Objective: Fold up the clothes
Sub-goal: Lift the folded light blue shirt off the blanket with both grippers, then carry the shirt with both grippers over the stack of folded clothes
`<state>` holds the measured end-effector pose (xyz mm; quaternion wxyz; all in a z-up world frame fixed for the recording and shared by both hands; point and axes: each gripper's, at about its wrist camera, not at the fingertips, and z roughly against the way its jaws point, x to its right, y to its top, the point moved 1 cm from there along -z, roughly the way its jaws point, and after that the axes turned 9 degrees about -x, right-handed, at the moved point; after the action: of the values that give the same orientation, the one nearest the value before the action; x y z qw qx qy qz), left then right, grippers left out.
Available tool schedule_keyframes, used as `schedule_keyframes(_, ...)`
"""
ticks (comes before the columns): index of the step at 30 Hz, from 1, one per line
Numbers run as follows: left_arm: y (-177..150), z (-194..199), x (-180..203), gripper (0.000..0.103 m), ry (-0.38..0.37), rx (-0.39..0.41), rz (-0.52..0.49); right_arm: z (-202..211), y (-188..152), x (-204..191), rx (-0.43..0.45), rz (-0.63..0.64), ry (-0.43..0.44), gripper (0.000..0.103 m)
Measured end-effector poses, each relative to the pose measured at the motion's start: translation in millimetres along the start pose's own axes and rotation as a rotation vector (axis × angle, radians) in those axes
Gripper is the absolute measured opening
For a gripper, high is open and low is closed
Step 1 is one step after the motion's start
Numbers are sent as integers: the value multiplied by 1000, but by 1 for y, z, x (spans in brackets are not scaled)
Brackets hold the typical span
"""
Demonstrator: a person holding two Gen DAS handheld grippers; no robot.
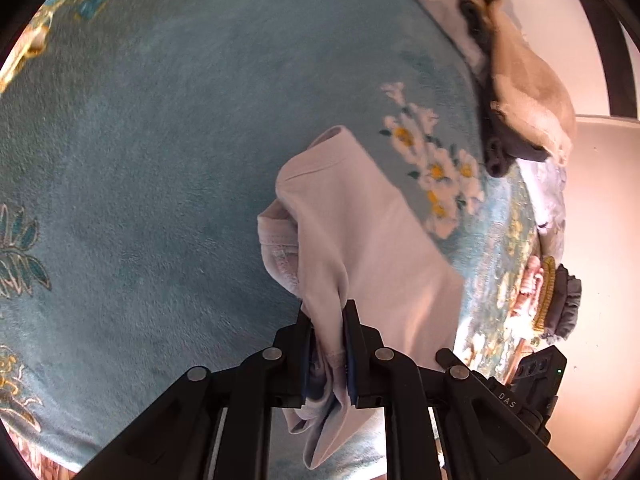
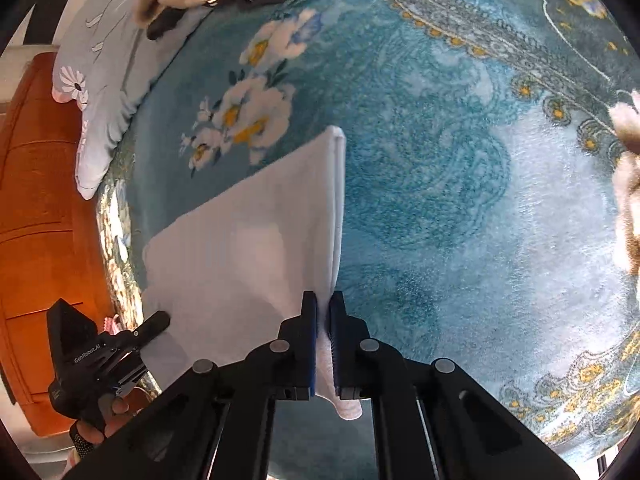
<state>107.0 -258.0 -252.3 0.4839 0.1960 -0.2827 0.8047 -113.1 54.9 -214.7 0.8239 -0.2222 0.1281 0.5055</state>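
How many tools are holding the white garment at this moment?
2. The left tool pinches a bunched edge of the white garment; the right tool pinches its folded edge. The garment hangs between them above the blue blanket.

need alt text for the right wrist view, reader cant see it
The right gripper is shut on the edge of a white garment that hangs partly folded over a blue floral blanket. At lower left, a hand holds the left gripper at the garment's other edge, with an orange wooden cabinet behind it.
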Motion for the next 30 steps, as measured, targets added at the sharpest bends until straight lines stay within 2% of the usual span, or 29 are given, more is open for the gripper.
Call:
schedule_keyframes(10,-30,70,55,14,-73,33,-127,111,-47,-41,96,-4,70,6)
schedule_keyframes(13,-31,84,78,14,-87,41,-173,141,-54,-46,128,11,88,6)
schedule_keyframes(18,-28,95,129,14,-69,50,-266,179,-50,-49,189,21,105,6)
schedule_keyframes(25,-37,92,210,14,-19,68,-369,228,-33,-18,269,26,189,6)
schedule_keyframes(30,-55,64,278,14,-21,91,-375,263,-9,39,268,27,223,6)
